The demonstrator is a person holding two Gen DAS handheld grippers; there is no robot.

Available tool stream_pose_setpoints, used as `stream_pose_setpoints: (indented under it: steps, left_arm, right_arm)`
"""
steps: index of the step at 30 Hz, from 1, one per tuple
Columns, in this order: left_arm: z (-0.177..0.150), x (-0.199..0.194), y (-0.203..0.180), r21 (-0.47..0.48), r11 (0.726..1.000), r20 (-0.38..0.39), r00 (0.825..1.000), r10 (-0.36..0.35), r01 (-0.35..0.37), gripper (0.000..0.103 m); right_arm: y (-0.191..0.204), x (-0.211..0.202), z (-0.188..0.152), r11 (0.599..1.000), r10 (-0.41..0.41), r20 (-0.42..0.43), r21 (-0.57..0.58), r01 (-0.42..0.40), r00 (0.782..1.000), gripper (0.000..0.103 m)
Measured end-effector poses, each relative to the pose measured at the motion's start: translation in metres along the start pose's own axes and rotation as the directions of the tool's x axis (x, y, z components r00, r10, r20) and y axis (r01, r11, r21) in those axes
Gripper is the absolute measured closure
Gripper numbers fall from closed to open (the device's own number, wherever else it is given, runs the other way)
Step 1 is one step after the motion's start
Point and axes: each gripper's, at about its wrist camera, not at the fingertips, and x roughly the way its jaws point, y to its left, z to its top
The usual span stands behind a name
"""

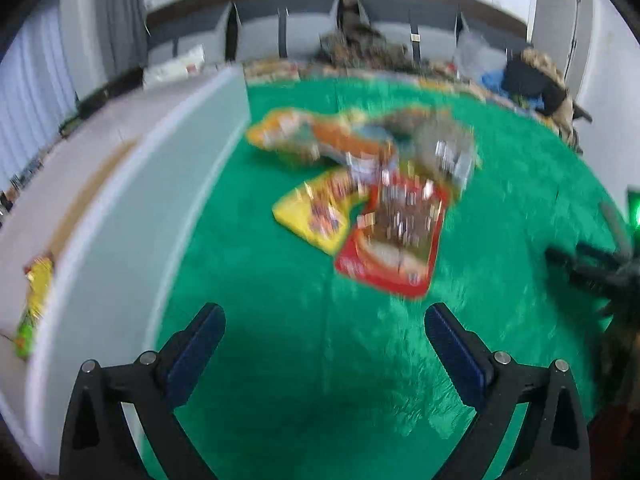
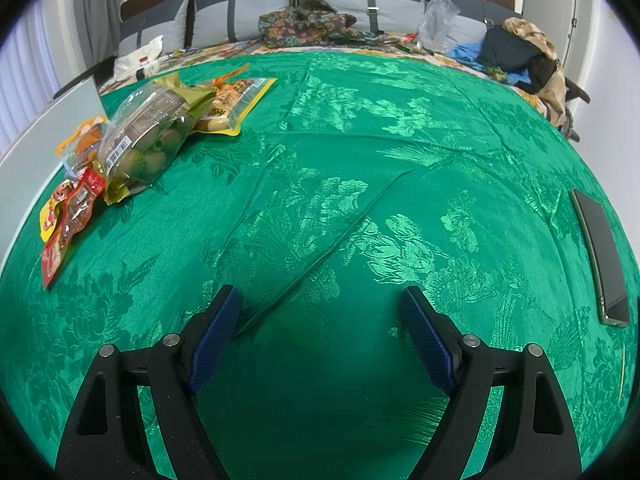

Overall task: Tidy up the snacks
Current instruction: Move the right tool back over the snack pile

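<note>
A pile of snack packets lies on the green cloth (image 2: 360, 208). In the blurred left wrist view a red packet (image 1: 394, 248) lies nearest, over a yellow packet (image 1: 316, 216), with an orange packet (image 1: 304, 136) behind. In the right wrist view the pile sits far left: a clear bag of green fruit (image 2: 140, 136), a yellow-edged packet (image 2: 236, 100), a red packet (image 2: 68, 220). My left gripper (image 1: 324, 320) is open and empty, short of the pile. My right gripper (image 2: 320, 300) is open and empty over bare cloth. One more yellow-green packet (image 1: 34, 308) lies inside a white box (image 1: 132, 208).
The white box stands along the left of the cloth. A dark phone (image 2: 600, 256) lies at the cloth's right edge. Cushions, clothes and bags (image 2: 516, 52) line the back. The other gripper's dark frame (image 1: 592, 268) shows at the right of the left wrist view.
</note>
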Motion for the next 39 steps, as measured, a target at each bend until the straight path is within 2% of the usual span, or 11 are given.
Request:
stream_pose_setpoints:
  steps: [5,11,15,39]
  left_arm:
    - [-0.017,0.019,-0.007,0.049,0.998,-0.033,0.999,0.037,-0.035,0.004]
    - [-0.025,0.032,-0.003,0.026,0.999,-0.056,0.998,0.022,-0.021,0.004]
    - [-0.035,0.032,0.005,-0.008,1.000,-0.044,0.999,-0.011,0.010,0.002]
    - [-0.035,0.033,0.008,0.017,1.000,0.015,1.000,-0.019,0.018,0.000]
  right_arm:
    - [0.000,0.000,0.000,1.000,0.000,0.000,0.000,0.000,1.000,0.018]
    - [0.000,0.000,0.000,1.000,0.000,0.000,0.000,0.000,1.000,0.018]
    - [0.000,-0.001,0.000,1.000,0.001,0.000,0.001,-0.001,1.000,0.018]
    - [0.000,-0.001,0.000,1.000,0.002,0.000,0.002,-0.002,1.000,0.018]
